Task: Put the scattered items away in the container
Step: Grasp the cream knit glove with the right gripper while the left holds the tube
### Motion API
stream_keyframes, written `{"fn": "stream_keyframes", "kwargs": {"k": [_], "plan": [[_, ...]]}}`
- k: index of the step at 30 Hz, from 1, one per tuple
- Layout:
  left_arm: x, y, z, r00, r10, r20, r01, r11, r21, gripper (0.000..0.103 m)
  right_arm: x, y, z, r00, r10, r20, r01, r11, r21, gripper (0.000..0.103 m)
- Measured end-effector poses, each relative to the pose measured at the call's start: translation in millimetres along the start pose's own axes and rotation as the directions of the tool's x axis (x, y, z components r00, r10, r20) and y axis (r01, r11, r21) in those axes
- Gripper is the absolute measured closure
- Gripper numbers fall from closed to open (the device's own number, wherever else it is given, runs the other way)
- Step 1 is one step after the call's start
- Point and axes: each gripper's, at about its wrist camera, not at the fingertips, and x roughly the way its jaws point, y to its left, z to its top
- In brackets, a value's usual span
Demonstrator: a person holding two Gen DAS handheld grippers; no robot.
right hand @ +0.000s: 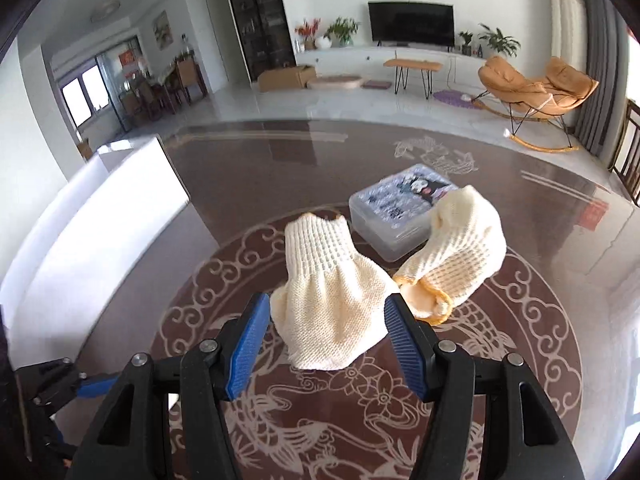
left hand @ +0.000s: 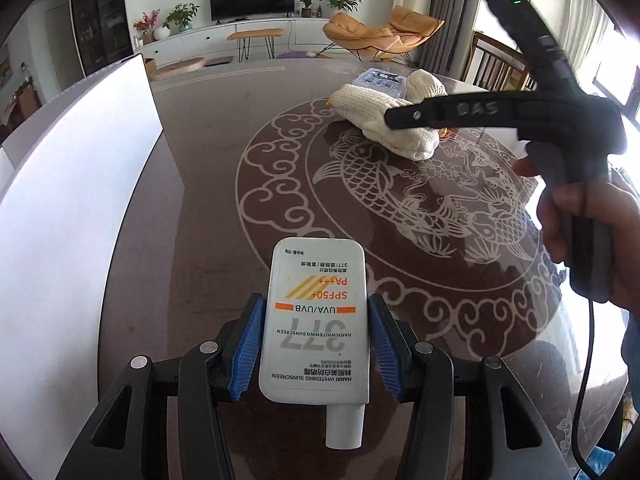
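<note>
At far left, the white container [left hand: 80, 184] stands on the patterned table [left hand: 208, 184]. My left gripper [left hand: 316, 344] is clamped on the sunscreen tube [left hand: 316, 320], blue pads pressing both sides, cap toward the camera. Further right, my right gripper [right hand: 326, 320] stands wide, holding nothing, its fingers flanking the near knit glove [right hand: 332, 308]. A second glove [right hand: 460, 248] leans on the clear plastic box [right hand: 396, 208].

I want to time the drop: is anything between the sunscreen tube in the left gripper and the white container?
Nothing visible. The left gripper holds the sunscreen tube, and only bare table lies between it and the white container at left.
</note>
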Motion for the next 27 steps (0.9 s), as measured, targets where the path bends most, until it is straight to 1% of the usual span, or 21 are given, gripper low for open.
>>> {"fn": "stream_keyframes", "kwargs": {"k": [1,2,3,4,5,6,7,9,11,12,14,16,17,19,21,23,26,27], "plan": [[-1.3,-1.5,-2.2,1.000,-0.005,0.004,0.005,1.000,-0.009,0.052,9.4,1.5,-1.1,0.999,-0.028,-0.031,0.028,0.999,-0.018,0.045],[-2.3,-1.0,-4.6,1.000,-0.011,0.009,0.011,1.000,-0.017,0.052,11.8,0.5,-4.6,0.999,-0.020,-0.042,0.019,1.000,-0.013,0.047],[-4.0,-1.4,-7.3,1.000,-0.014,0.014,0.014,1.000,-0.023,0.052,9.2,-1.8,-10.4,0.999,0.008,-0.048,-0.008,1.000,0.003,0.060],[-4.7,-2.8,-8.3,1.000,-0.015,0.019,0.015,1.000,-0.023,0.052,3.1,-3.3,-18.3,0.998,0.035,-0.053,-0.034,0.999,0.012,0.068],[-6.4,-3.9,-11.2,1.000,-0.016,0.024,0.017,1.000,-0.019,0.052,-6.2,-3.8,-29.0,0.997,0.054,-0.056,-0.053,0.999,0.009,0.071],[-8.7,-5.1,-15.4,0.999,-0.020,0.028,0.020,1.000,-0.015,0.052,-18.2,-4.2,-42.6,0.996,0.070,-0.059,-0.070,0.998,0.000,0.072],[-12.3,-5.9,-21.4,0.999,-0.025,0.031,0.025,1.000,-0.014,0.052,-32.3,-5.3,-59.5,0.995,0.080,-0.060,-0.081,0.997,-0.009,0.072],[-15.8,-8.4,-29.0,0.999,-0.031,0.040,0.031,0.999,-0.016,0.052,-60.6,-9.4,-95.8,0.996,0.071,-0.055,-0.072,0.997,-0.025,0.072],[-17.9,-12.7,-32.7,0.998,-0.024,0.053,0.026,0.999,-0.023,0.052,-82.2,-17.8,-126.9,0.998,0.057,-0.041,-0.058,0.998,-0.023,0.068],[-17.6,-13.7,-33.5,0.998,-0.020,0.061,0.022,0.999,-0.031,0.050,-88.7,-23.7,-137.7,0.997,0.059,-0.039,-0.060,0.998,-0.003,0.064],[-17.1,-16.2,-33.4,0.997,-0.019,0.073,0.023,0.998,-0.050,0.045,-97.1,-40.6,-150.8,0.994,0.105,-0.036,-0.102,0.993,0.067,0.058],[-14.6,-19.9,-31.6,0.998,-0.018,0.065,0.022,0.998,-0.052,0.036,-100.9,-53.5,-157.4,0.989,0.146,-0.028,-0.142,0.983,0.115,0.052],[-12.7,-22.7,-29.6,0.998,-0.018,0.058,0.021,0.999,-0.043,0.033,-102.0,-54.5,-157.8,0.991,0.135,-0.021,-0.131,0.984,0.120,0.048],[-9.8,-29.1,-30.4,0.999,-0.006,0.045,0.007,1.000,-0.015,0.016,-101.7,-51.4,-153.4,0.996,0.092,-0.012,-0.090,0.991,0.094,0.046],[-7.7,-33.4,-30.7,0.999,0.019,0.041,-0.019,1.000,0.003,0.014,-98.7,-46.4,-150.0,0.994,0.105,-0.021,-0.103,0.992,0.070,0.046],[-6.1,-34.8,-29.9,0.999,0.033,0.036,-0.033,0.999,0.010,0.014,-98.9,-42.1,-149.1,0.993,0.117,-0.008,-0.117,0.992,0.045,0.046],[-5.2,-36.4,-29.8,0.999,0.044,0.030,-0.045,0.999,0.019,0.013,-93.8,-37.3,-151.1,0.996,0.088,-0.015,-0.088,0.996,0.018,0.045],[-4.9,-37.5,-30.1,0.998,0.052,0.028,-0.052,0.998,0.025,0.013,-93.3,-36.1,-152.0,0.997,0.078,-0.005,-0.078,0.997,0.010,0.045]]}}
